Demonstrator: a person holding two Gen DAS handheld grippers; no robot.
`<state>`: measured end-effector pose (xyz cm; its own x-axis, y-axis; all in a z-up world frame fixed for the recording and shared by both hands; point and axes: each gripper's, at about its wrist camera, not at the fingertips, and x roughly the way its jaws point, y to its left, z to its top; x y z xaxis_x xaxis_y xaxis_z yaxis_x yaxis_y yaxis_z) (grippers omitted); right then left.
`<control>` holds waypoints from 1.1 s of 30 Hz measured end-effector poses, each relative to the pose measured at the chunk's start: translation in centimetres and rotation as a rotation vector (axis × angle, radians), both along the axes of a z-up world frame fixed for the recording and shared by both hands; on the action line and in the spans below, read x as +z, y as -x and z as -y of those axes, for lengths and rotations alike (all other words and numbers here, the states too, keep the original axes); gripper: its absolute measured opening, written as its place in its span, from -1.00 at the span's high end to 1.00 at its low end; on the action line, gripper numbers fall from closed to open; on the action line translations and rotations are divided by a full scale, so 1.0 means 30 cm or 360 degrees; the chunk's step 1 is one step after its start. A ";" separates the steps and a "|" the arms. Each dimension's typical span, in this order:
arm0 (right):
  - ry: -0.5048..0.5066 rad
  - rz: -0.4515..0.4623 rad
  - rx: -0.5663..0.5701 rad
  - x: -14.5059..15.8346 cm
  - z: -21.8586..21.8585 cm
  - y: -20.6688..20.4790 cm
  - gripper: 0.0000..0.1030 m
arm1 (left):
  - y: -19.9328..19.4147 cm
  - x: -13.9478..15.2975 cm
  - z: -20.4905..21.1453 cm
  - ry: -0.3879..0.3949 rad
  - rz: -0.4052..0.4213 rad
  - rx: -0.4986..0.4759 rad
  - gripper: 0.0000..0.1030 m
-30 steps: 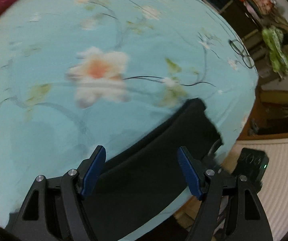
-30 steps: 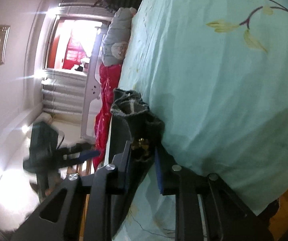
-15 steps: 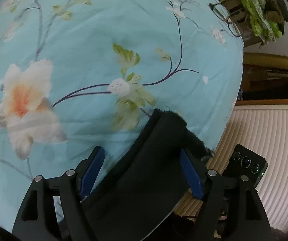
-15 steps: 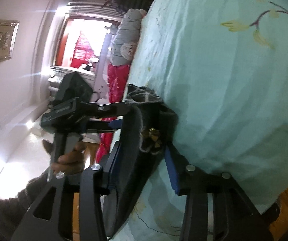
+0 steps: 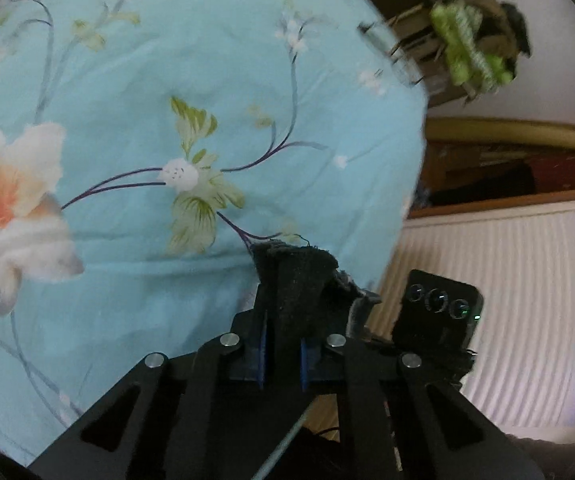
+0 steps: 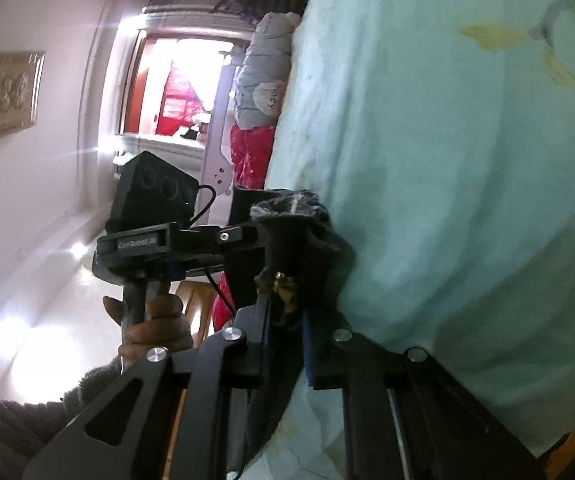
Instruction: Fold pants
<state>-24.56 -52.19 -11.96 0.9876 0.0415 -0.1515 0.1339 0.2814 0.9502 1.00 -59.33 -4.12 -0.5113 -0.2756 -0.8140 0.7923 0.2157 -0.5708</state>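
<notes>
Black pants on a light-blue, flower-printed bedsheet.

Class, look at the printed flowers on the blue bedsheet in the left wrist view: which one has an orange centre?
The large white flower at the bedsheet's left edge; the smaller white blossoms show no orange.

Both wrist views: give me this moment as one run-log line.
stage: grasping | left gripper: shut on pants | right gripper: closing, pants between jaws | surface: floral bedsheet
</notes>
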 end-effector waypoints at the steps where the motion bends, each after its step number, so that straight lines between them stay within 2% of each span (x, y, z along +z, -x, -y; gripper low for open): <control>1: 0.0019 0.0005 0.0010 0.019 -0.002 -0.004 0.72 | -0.005 0.021 -0.016 0.0024 0.0002 0.0007 0.81; 6: 0.0174 0.0008 0.0072 0.148 -0.047 -0.030 0.72 | -0.047 0.133 -0.137 0.0116 -0.0007 0.0098 0.80; 10: 0.0365 -0.0017 0.0189 0.271 -0.137 -0.075 0.72 | -0.075 0.205 -0.275 0.0148 -0.0016 0.0203 0.79; 15: 0.0550 -0.0067 0.0420 0.358 -0.310 -0.184 0.72 | -0.168 0.265 -0.589 0.0149 0.0052 0.0365 0.74; 18: 0.0592 -0.0121 0.0597 0.358 -0.439 -0.283 0.72 | -0.251 0.232 -0.794 0.0102 0.0059 0.0530 0.67; 21: 0.0627 -0.0245 0.0773 0.318 -0.566 -0.403 0.66 | -0.313 0.121 -0.958 -0.0006 0.0033 0.0768 0.56; 23: 0.0650 -0.0403 0.0834 0.273 -0.637 -0.481 0.64 | -0.347 0.034 -1.048 -0.0113 0.0010 0.0919 0.55; 26: 0.0670 -0.0645 0.0889 0.212 -0.712 -0.558 0.61 | -0.381 -0.064 -1.165 -0.0212 -0.0124 0.1104 0.55; 28: 0.0723 -0.0687 0.0885 0.239 -0.734 -0.557 0.45 | -0.390 -0.058 -1.234 -0.0153 -0.0180 0.1191 0.52; 30: 0.0727 -0.0679 0.0891 0.286 -0.731 -0.527 -0.06 | -0.387 -0.024 -1.281 -0.0085 -0.0162 0.1231 0.34; 32: 0.0734 -0.0624 0.0837 0.336 -0.723 -0.465 -0.15 | -0.376 0.004 -1.329 -0.0002 -0.0176 0.1281 -0.05; 33: 0.0721 -0.0567 0.0800 0.366 -0.699 -0.425 -0.17 | -0.372 0.009 -1.345 0.0030 -0.0194 0.1302 -0.13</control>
